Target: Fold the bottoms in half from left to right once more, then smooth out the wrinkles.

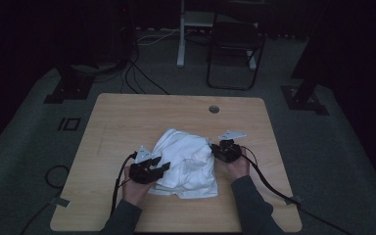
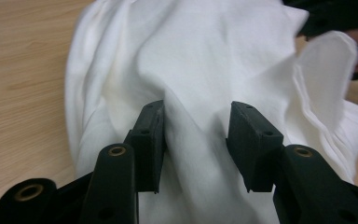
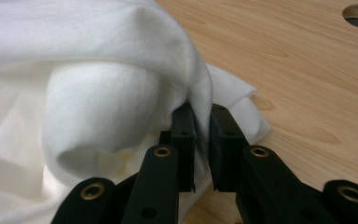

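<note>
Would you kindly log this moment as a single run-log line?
scene: white cloth bunched on wooden table | left tongs: open, straddling a fold | right tongs: shut on cloth edge

Dim room: grey carpet (image 1: pixel 24 147), a dark chair (image 1: pixel 235 46) and white post (image 1: pixel 180 34) beyond the wooden worktop (image 1: pixel 127 117).

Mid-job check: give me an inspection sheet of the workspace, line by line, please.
Surface: wooden table, round hole near the far edge.
Job's things: crumpled white cloth heaped mid-table.
Clutter: nothing seen.
Grippers: left gripper open, jaws astride a cloth fold; right gripper shut on the cloth's edge.
Cables: one trails from each gripper off the near edge.
Surroundings: dark room, grey floor, folding chair, floor cables beyond the table.
</note>
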{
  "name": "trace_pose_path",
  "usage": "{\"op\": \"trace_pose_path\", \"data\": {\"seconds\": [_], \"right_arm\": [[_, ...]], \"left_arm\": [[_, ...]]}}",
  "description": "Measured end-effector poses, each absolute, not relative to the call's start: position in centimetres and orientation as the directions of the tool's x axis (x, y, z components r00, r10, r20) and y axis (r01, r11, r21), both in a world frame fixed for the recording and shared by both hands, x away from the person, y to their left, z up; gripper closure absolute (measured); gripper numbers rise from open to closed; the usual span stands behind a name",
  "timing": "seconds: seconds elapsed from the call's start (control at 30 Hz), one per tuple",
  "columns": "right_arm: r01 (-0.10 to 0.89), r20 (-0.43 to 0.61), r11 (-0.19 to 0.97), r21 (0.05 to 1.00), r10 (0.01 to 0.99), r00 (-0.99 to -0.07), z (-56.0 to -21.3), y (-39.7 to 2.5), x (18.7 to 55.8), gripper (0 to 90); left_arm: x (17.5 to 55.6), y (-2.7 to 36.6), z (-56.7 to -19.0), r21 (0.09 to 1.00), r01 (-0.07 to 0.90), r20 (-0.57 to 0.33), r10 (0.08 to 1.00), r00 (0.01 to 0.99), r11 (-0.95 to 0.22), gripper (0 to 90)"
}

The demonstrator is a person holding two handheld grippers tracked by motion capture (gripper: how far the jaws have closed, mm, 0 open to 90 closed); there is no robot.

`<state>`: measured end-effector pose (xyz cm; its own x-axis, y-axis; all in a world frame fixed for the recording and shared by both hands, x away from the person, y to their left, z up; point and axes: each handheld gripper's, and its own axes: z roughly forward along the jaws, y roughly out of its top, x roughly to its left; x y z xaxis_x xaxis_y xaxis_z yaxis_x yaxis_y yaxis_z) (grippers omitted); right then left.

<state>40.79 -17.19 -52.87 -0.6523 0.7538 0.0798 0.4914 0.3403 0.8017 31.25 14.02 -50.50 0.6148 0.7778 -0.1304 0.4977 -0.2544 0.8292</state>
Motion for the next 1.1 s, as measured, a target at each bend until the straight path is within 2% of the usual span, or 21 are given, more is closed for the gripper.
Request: {"op": "trace_pose_path", "data": {"seconds": [0.1, 0.23, 0.4, 0.53, 0.77, 0.93, 1.0, 1.1], "right_arm": [[0.499, 0.082, 0.338, 0.798, 0.76, -0.645, -52.9, -17.3, 41.0, 78.9], [0.488, 0.084, 0.321, 0.811, 0.763, -0.641, -51.9, -18.0, 40.3, 61.8], [0.432, 0.067, 0.295, 0.852, 0.757, -0.65, -49.5, -19.4, 38.3, 54.8], [0.393, 0.099, 0.256, 0.883, 0.718, -0.689, -47.9, -19.9, 36.6, 49.6], [0.39, 0.092, 0.282, 0.876, 0.697, -0.711, -47.5, -17.5, 36.0, 39.5], [0.386, 0.081, 0.306, 0.87, 0.684, -0.725, -48.0, -16.4, 35.5, 38.9], [0.365, 0.083, 0.319, 0.875, 0.643, -0.761, -48.1, -16.3, 34.6, 42.9], [0.371, 0.103, 0.337, 0.865, 0.605, -0.789, -48.5, -16.1, 34.2, 43.8]], "left_arm": [[30.7, 13.4, -50.5, 0.832, 0.481, -0.103, 0.775, 0.623, -0.276, 56.3], [30.2, 12.6, -50.5, 0.835, 0.459, -0.056, 0.783, 0.619, -0.304, 54.8], [30.0, 12.3, -50.5, 0.839, 0.451, -0.044, 0.788, 0.614, -0.304, 54.7], [29.9, 12.0, -50.5, 0.839, 0.448, -0.038, 0.788, 0.614, -0.308, 54.7], [29.7, 11.0, -51.0, 0.834, 0.437, -0.01, 0.782, 0.623, -0.337, 51.1], [29.5, 10.9, -50.8, 0.836, 0.435, -0.003, 0.79, 0.614, -0.335, 49.9], [29.6, 10.9, -50.8, 0.835, 0.434, 0.0, 0.789, 0.614, -0.338, 49.9], [29.5, 10.9, -50.8, 0.837, 0.437, -0.004, 0.793, 0.609, -0.33, 49.8]]}}
